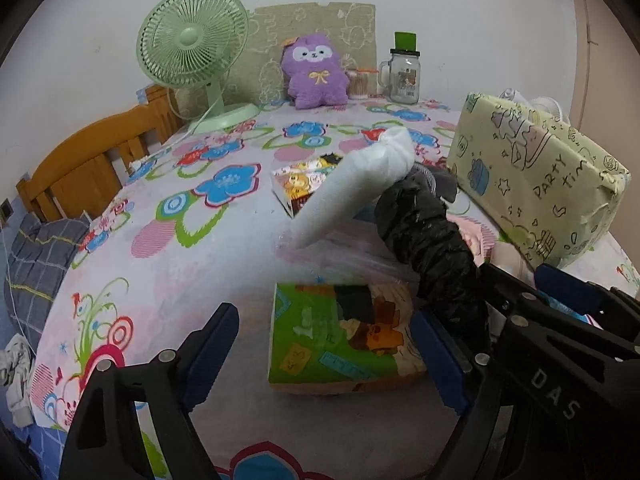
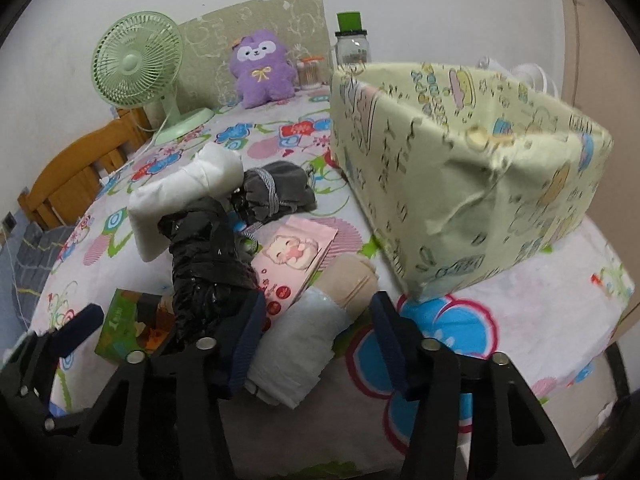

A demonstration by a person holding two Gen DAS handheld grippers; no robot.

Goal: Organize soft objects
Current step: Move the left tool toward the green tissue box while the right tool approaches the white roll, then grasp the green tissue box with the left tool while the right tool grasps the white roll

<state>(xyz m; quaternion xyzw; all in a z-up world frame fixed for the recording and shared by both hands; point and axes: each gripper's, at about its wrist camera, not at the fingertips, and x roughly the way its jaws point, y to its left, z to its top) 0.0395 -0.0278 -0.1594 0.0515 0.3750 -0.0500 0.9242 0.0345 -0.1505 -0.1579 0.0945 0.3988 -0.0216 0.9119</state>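
Note:
My left gripper (image 1: 324,344) is open, its jaws on either side of a green tissue pack (image 1: 344,340) lying on the flowered tablecloth. My right gripper (image 2: 316,328) is open around a grey-and-beige rolled cloth (image 2: 308,336). A black wrapped bundle (image 1: 428,236) and a white rolled cloth (image 1: 356,184) lie behind the pack; they also show in the right wrist view, the bundle (image 2: 204,268) and the white roll (image 2: 180,196). A dark grey tied cloth (image 2: 276,192) and a pink packet (image 2: 296,256) lie nearby. A pale green patterned box (image 2: 460,172) stands at the right.
A green fan (image 1: 192,48), a purple plush toy (image 1: 314,72) and a glass jar with a green lid (image 1: 404,72) stand at the table's back. A small colourful pack (image 1: 300,188) lies mid-table. A wooden chair (image 1: 92,160) stands left of the table.

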